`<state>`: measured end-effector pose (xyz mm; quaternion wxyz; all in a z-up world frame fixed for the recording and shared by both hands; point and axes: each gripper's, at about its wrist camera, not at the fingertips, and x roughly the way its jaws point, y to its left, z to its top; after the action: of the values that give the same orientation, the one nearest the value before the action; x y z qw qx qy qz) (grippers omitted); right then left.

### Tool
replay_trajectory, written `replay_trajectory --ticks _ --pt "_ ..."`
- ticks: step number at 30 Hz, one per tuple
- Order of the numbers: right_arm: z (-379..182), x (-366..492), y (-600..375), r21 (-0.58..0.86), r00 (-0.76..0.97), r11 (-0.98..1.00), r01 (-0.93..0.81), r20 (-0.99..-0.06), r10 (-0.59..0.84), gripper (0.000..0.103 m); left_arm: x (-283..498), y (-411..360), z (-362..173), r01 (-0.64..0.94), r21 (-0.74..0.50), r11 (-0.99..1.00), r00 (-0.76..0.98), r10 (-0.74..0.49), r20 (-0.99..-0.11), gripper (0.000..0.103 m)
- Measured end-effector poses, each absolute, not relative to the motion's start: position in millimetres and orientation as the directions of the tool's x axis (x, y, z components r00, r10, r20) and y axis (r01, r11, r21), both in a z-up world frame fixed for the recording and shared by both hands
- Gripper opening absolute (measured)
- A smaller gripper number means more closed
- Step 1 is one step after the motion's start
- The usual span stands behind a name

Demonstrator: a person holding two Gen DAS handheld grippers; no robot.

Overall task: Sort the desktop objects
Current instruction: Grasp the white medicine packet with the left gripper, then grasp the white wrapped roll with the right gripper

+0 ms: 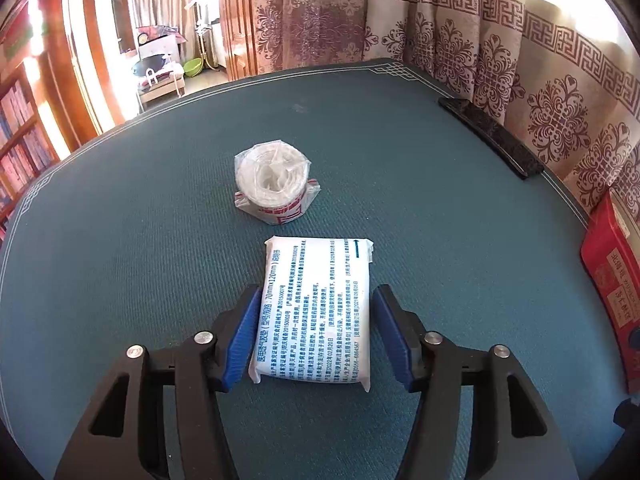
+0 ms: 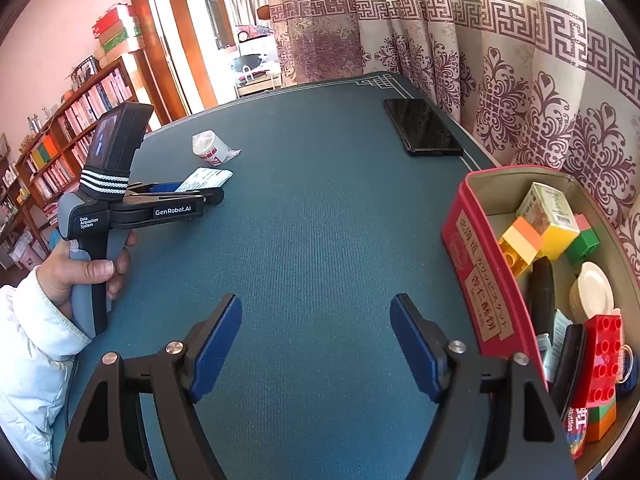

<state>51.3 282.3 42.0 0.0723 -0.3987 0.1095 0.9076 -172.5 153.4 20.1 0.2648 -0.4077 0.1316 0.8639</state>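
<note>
left gripper (image 1: 316, 312), held by a hand (image 2: 86, 270) in a white sleeve (image 2: 28, 360), straddles a flat white printed packet (image 1: 316, 312) lying on the teal table mat (image 1: 140, 260); the left blue pad (image 1: 244, 332) touches the packet's edge, the right pad stands just clear, so the packet is not clamped. a wrapped white roll (image 1: 274, 184) stands just beyond the packet. right gripper (image 2: 316, 340) hangs over bare mat, jaws wide, nothing between them. beside it on the right, a red tin (image 2: 480, 264) holds toy blocks and small boxes; a black phone (image 2: 422, 132) lies near the curtain (image 2: 520, 92)
</note>
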Motion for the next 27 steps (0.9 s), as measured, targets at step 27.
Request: replay_trajectory --ticks 27 --pt "56 -117 214 0.044 -0.684 -0.999 0.014 -0.728 -0.042 0.076 -182 49 38 -0.169 -0.083 -0.982 -0.676 0.177 -0.715 0.051"
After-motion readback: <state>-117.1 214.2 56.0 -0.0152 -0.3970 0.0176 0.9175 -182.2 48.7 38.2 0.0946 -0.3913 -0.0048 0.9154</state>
